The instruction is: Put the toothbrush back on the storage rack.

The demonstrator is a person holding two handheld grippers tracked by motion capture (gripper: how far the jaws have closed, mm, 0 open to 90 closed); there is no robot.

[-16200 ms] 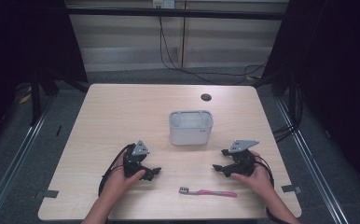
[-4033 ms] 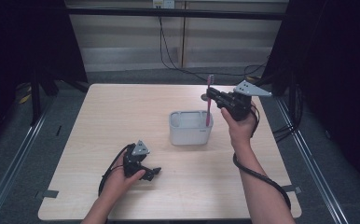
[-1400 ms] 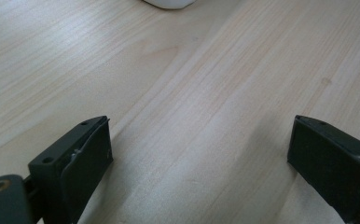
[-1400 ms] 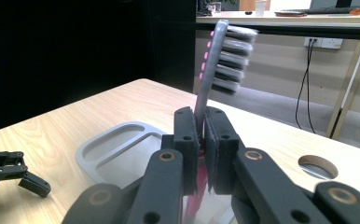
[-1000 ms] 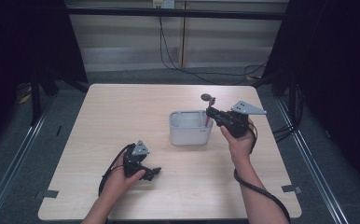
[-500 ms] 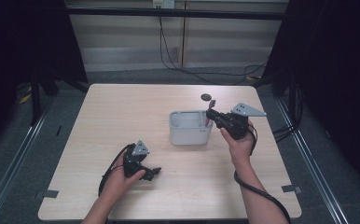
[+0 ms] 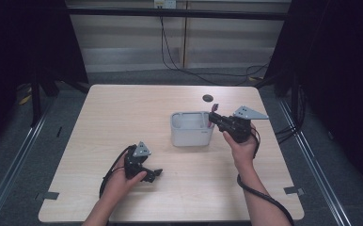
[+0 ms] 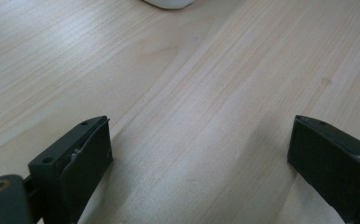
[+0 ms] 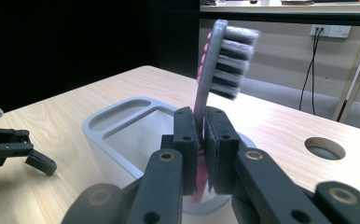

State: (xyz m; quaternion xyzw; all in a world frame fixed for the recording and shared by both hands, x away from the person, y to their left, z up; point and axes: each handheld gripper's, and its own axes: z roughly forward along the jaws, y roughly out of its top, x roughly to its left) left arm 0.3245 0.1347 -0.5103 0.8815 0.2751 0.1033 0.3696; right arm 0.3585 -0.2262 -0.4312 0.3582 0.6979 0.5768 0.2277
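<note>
Bristled pink toothbrush [image 9: 214, 70], grey rounded holder [image 9: 122, 126]

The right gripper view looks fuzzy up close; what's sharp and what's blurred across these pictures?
Right gripper view: the toothbrush bristles and the right gripper are soft, the holder clearer. Left gripper view: the left gripper is crisp, with soft glare on the table. High view: dim, dark surroundings.
</note>
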